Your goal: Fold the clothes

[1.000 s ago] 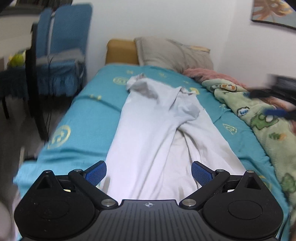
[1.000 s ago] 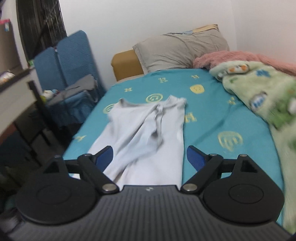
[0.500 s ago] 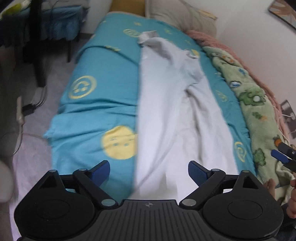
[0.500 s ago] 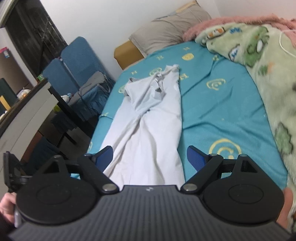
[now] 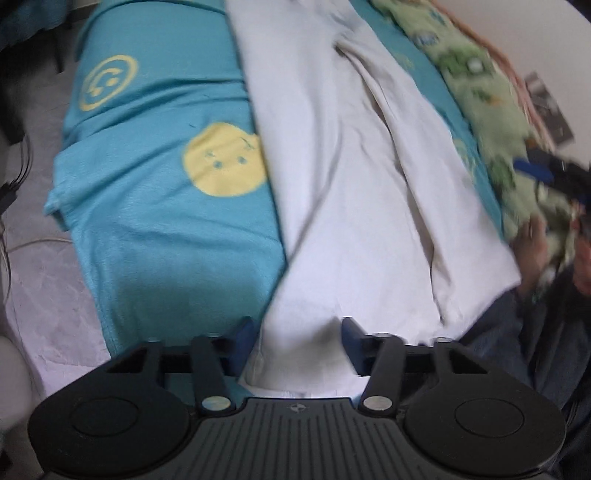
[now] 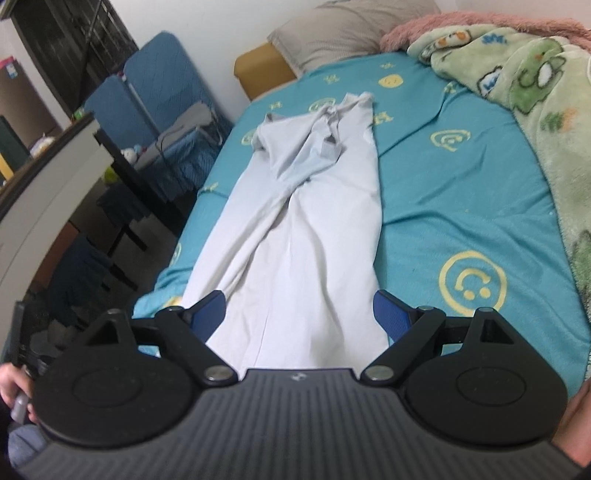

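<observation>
A pair of pale grey-white trousers [image 6: 306,236] lies lengthwise on a bed covered by a teal sheet [image 6: 461,206] printed with yellow smiley faces, the waistband crumpled at the far end and the leg hems nearest both grippers. The left gripper [image 5: 298,345] hangs low over the near end of the trousers [image 5: 351,184], its blue-padded fingers [image 5: 243,341] parted partway with the hem cloth lying between them; the pads do not press the fabric, so it grips nothing. Left of this gripper the sheet [image 5: 166,221] drapes over the bed edge toward a pale floor [image 5: 48,295]; far to its right, blurred, a hand [image 5: 532,243] shows beside a green cartoon-print blanket [image 5: 480,92]. The right gripper [image 6: 300,312] is spread wide and holds nothing, its two blue fingertips [image 6: 386,314] flanking the hem end of the trousers just ahead of it, one pad over each outer edge of the cloth. Ahead and to its right lies the green blanket [image 6: 535,85], with a pink one [image 6: 443,22] behind it, and straight ahead at the far end a grey pillow [image 6: 351,33] rests against the wall. To this gripper's left stand blue folded chairs [image 6: 147,92] and a dark table [image 6: 110,155], and a hand [image 6: 13,384] shows at the lower left edge.
</observation>
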Action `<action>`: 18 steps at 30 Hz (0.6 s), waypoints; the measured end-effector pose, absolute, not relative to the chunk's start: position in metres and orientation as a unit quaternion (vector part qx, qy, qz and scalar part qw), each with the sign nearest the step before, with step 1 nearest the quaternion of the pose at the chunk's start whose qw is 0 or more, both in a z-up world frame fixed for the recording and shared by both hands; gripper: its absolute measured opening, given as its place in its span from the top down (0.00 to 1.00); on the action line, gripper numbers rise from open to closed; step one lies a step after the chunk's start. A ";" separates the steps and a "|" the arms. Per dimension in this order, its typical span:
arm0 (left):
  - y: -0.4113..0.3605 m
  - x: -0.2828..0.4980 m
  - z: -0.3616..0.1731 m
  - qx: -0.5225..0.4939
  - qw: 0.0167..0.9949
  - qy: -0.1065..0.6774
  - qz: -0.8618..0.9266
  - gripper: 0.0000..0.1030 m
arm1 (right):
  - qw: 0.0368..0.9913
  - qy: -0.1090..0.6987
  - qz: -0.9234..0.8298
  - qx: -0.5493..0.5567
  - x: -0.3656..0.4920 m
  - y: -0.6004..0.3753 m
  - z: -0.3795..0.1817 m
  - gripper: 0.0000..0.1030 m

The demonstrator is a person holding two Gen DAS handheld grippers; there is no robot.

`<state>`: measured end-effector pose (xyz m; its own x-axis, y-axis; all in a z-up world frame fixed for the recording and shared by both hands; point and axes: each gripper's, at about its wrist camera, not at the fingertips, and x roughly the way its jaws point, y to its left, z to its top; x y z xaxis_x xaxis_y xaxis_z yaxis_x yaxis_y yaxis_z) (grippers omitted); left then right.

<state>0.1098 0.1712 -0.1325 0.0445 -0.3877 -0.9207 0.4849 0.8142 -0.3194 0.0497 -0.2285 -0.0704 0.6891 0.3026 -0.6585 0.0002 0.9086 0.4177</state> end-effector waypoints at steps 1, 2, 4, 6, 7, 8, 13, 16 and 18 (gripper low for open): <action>0.165 0.107 -0.131 0.068 0.722 0.621 -0.297 0.92 | 0.896 0.389 0.086 0.197 0.051 -0.227 -0.072 0.15; 0.158 0.103 -0.128 0.094 0.724 0.617 -0.294 0.93 | 0.894 0.392 0.087 0.198 0.051 -0.226 -0.073 0.15; 0.146 0.093 -0.114 0.132 0.730 0.603 -0.293 0.95 | 0.892 0.395 0.088 0.203 0.051 -0.227 -0.074 0.15; 0.131 0.077 -0.095 0.175 0.742 0.583 -0.280 0.95 | 0.890 0.395 0.089 0.211 0.050 -0.229 -0.074 0.15; 0.123 0.068 -0.086 0.203 0.750 0.570 -0.268 0.95 | 0.889 0.395 0.088 0.214 0.049 -0.230 -0.073 0.15; 0.114 0.058 -0.076 0.228 0.759 0.554 -0.255 0.96 | 0.890 0.393 0.085 0.215 0.048 -0.231 -0.072 0.15; 0.070 0.020 -0.030 0.255 0.816 0.473 -0.216 0.96 | 0.901 0.374 0.061 0.213 0.045 -0.240 -0.066 0.15; 0.041 -0.001 -0.013 0.256 0.842 0.430 -0.203 0.97 | 0.907 0.360 0.056 0.209 0.042 -0.243 -0.062 0.15; 0.023 -0.010 -0.017 0.247 0.843 0.425 -0.216 0.97 | 0.912 0.351 0.053 0.207 0.040 -0.246 -0.060 0.15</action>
<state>-0.0099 0.0234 -0.0170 0.5450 -0.1537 -0.8242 0.5746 0.7844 0.2337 0.0398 -0.2459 -0.0603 0.7475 0.2413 -0.6189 0.0492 0.9090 0.4138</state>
